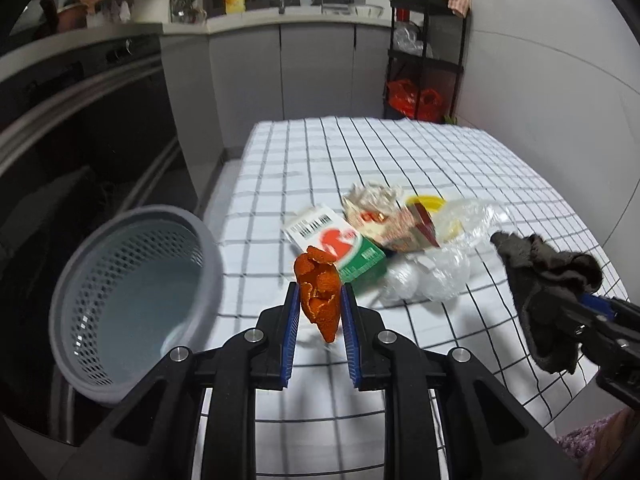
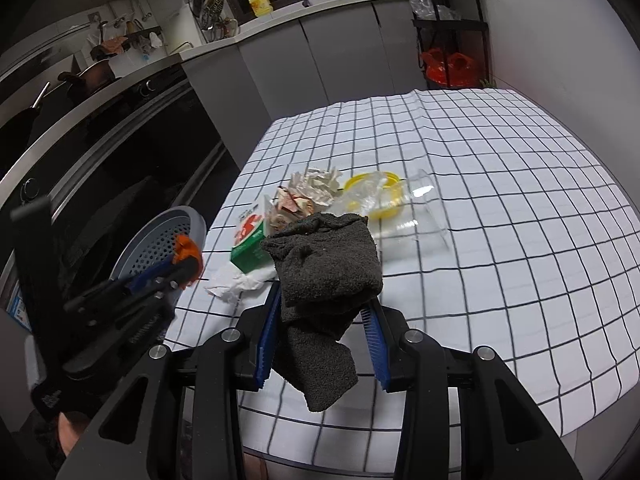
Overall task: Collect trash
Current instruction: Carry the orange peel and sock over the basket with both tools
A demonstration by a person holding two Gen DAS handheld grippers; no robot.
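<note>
My left gripper (image 1: 319,300) is shut on an orange peel (image 1: 320,292) and holds it above the table's left edge, right of the grey mesh bin (image 1: 132,300). It also shows in the right wrist view (image 2: 188,264), with the peel (image 2: 186,250) in front of the bin (image 2: 160,248). My right gripper (image 2: 324,304) is shut on a dark grey cloth (image 2: 324,268), which hangs down between its fingers; the cloth also shows at the right of the left wrist view (image 1: 548,288). A trash pile lies on the checked tablecloth (image 1: 400,152): a green-and-white carton (image 1: 340,244), crumpled paper (image 1: 372,196), a snack wrapper (image 1: 404,228), clear plastic (image 1: 452,248) and a yellow lid (image 1: 424,202).
A white tissue (image 2: 236,282) lies by the carton near the table's left edge. A dark oven front (image 1: 80,128) runs along the left. A black shelf rack (image 1: 428,52) with red bags stands beyond the table's far end, beside grey kitchen cabinets (image 1: 304,68).
</note>
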